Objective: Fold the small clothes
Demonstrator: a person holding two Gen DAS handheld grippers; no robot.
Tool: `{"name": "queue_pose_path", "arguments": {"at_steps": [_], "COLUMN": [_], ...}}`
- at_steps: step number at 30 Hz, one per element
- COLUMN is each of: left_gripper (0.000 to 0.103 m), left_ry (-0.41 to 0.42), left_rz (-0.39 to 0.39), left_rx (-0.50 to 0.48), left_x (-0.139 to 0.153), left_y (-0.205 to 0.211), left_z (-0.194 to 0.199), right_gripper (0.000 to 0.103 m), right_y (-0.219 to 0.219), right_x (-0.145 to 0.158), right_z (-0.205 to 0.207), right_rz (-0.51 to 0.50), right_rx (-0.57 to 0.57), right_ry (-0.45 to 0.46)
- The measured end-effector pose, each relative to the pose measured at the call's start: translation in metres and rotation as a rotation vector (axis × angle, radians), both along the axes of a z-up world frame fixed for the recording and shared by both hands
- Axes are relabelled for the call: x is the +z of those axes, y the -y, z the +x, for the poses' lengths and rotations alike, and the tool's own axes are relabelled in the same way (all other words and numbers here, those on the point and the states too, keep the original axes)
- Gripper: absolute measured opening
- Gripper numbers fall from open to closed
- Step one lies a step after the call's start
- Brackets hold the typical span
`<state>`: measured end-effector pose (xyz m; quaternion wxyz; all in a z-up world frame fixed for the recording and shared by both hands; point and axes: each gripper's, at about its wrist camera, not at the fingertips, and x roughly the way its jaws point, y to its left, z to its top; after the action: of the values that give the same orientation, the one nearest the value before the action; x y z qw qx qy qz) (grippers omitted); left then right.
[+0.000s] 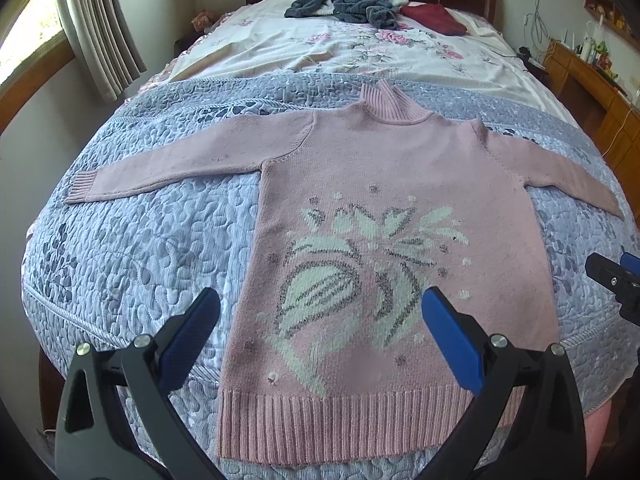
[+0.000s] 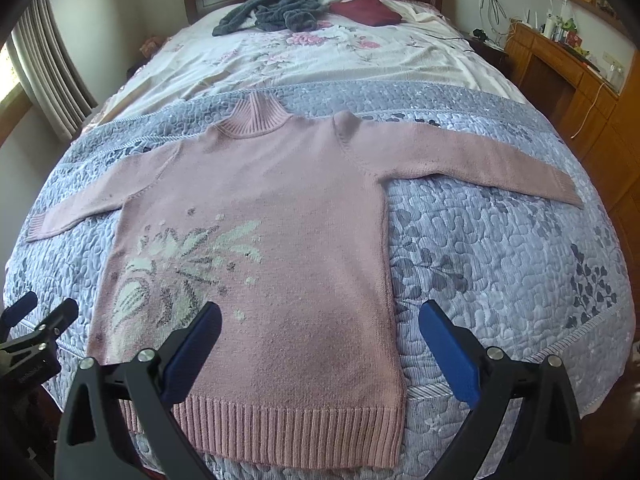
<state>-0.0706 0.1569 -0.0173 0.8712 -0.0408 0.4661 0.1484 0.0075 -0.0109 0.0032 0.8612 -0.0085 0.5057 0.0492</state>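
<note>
Bare quilt [image 2: 500,248] open beside both sleeves, grey clothes heap [image 1: 344,2] far off by headboard

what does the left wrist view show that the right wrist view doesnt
Only the left wrist view shows the open left gripper head on and the whole flower motif large.

Only the right wrist view shows the open right gripper head on and the full wooden desk.

Both share the pink sweater lying flat, sleeves spread, on the blue quilt, plus the grey garment.

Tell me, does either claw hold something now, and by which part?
Nothing is held. The left claw and the right claw are both open above the hem of the pink sweater, not touching it.
</note>
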Motion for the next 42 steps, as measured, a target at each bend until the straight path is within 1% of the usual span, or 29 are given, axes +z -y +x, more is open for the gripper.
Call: {"name": "queue_pose_path", "arguments": {"at_steps": [26, 42], "left_gripper": [0.1, 0.1], "left_ry": [-0.007, -0.008], "left_rz": [0.021, 0.038], "left_rx": [-0.012, -0.018], "left_x": [0.0011, 0.0052], "left_y": [0.0032, 0.007], "left_z": [0.003, 0.001], "right_gripper": [0.099, 0.099], "right_y": [0.0007, 0.0022], "right_x": [-0.0014, 0.0041], "right_z": [0.0037, 0.0031], "right_rz": [-0.005, 0.002], "right_rx": [0.003, -0.002], "right_ry": [-0.001, 0.009]}}
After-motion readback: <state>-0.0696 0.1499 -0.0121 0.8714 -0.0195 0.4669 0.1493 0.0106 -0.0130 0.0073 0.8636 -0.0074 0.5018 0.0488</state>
